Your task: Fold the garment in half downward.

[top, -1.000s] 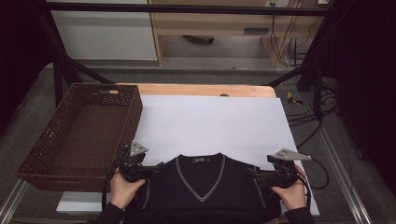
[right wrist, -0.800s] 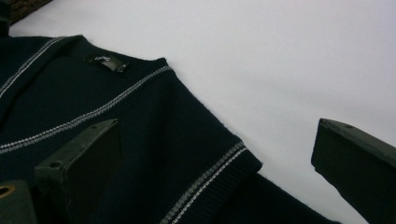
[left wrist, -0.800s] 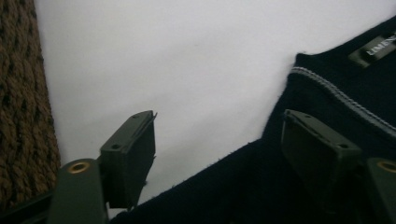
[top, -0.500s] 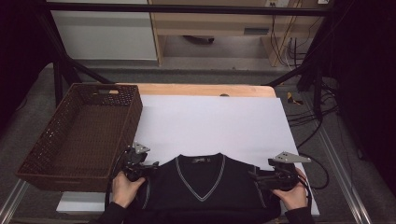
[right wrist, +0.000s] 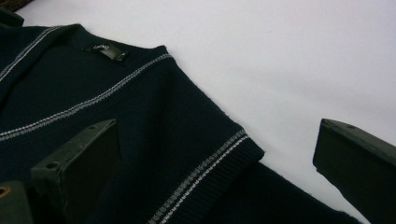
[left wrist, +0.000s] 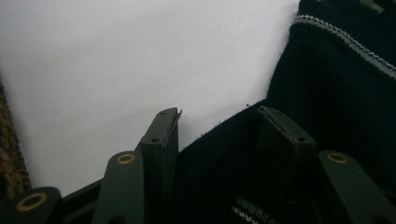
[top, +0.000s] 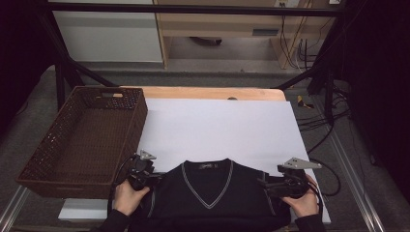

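Dark V-neck sweater lies flat at the 6 o'clock edge of the table, on the white sheet, collar toward 12 o'clock, body running off the near edge. Left claw sits at the sweater's 9 o'clock shoulder; in the left gripper view its jaws are spread, one jaw on the bare sheet, the other over the dark knit, with the shoulder edge lying between them, not pinched. Right claw is at the 3 o'clock shoulder; in the right gripper view its jaws stand wide apart, straddling the striped sleeve cuff, one jaw over the knit, the other over white sheet, nothing gripped. Neck label is visible inside the collar, grey-white trim running along the V. Each hand holds its gripper from the 6 o'clock side. Brown wicker basket sits at 9 o'clock, just beside the left claw, overhanging the table's edge.
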